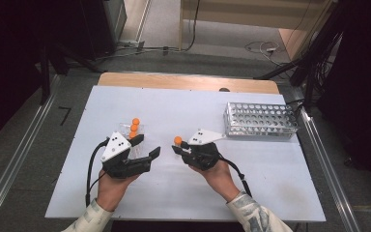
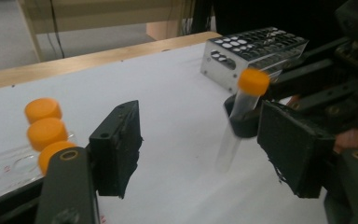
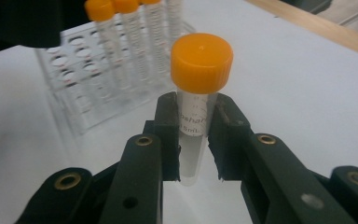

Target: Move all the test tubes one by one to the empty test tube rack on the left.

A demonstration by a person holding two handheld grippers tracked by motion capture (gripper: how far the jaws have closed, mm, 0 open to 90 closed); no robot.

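Observation:
My right gripper is shut on a clear tube with an orange cap and holds it upright just above the white table, near its middle. The tube hangs a little beyond my left gripper's jaws in the left gripper view. My left gripper stands open to the left of it with nothing pressed between its pads. Behind the left gripper a clear plastic rack holds three more orange-capped tubes.
A metal tube rack with many empty holes stands at the table's back right. The white tabletop ends in a wooden strip at the far side. Cables lie on the floor beyond.

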